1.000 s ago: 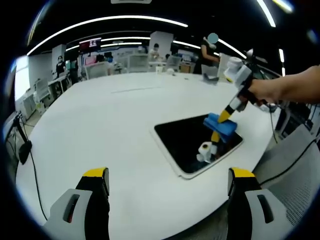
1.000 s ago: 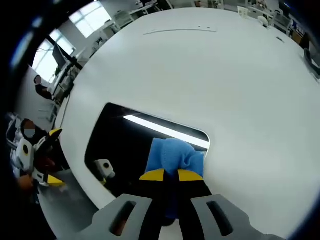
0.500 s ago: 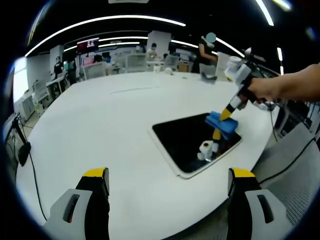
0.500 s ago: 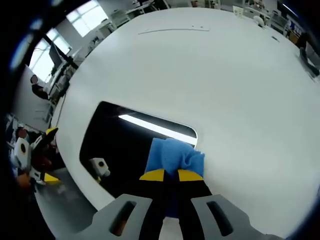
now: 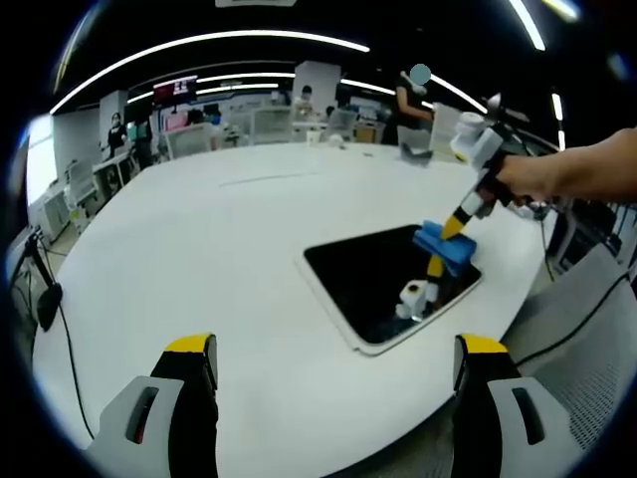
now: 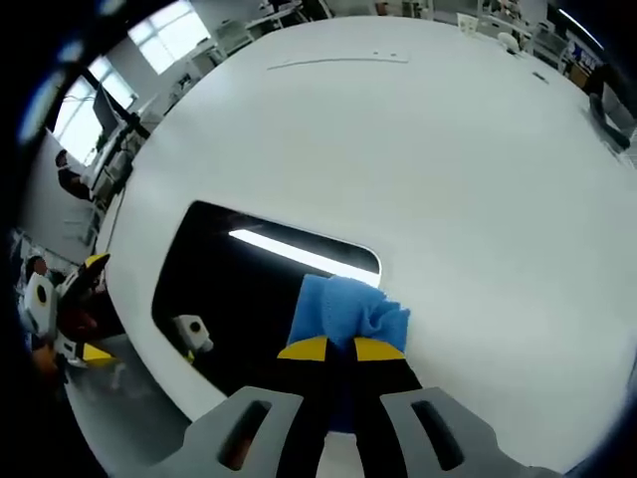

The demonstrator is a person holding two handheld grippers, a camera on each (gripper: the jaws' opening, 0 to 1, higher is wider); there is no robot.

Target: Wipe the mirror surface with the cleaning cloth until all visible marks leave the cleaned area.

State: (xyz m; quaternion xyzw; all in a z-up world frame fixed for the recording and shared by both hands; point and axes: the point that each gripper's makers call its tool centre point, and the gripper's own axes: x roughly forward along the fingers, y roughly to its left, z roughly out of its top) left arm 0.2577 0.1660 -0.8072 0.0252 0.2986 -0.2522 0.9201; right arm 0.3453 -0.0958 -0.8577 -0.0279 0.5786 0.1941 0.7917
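Pressing a blue cloth (image 6: 343, 309) down on the mirror (image 6: 239, 294), the right hand-held gripper (image 6: 332, 350) has its 2 yellow-tipped jaws together, clamped on the cloth. In the right gripper view the cloth sits at about 6 o'clock, bunched just in front of the jaws, and it lies on the mirror's corner at about 4 o'clock of the dark glass, touching the surface close to the rounded edge. The mirror is a dark rectangle with rounded corners, flat on the big white bench (image 6: 448, 169); a bright strip of ceiling light is reflected along its far side.

In the left gripper view the mirror (image 5: 373, 279) lies at about 3 o'clock from the middle, near the bench (image 5: 199, 249) edge. The right hand-held gripper (image 5: 456, 229) comes in from about 2 o'clock, held by a person's hand (image 5: 528, 179), and its tip holds the cloth (image 5: 445, 247) on the mirror's corner nearest that hand. The reflection of the gripper shows in the glass under the cloth.

The left hand-held gripper (image 5: 336, 363) is well apart from the mirror, at 6 o'clock of its own view, above the near part of the bench. Its 2 jaws stand wide apart with nothing between them.
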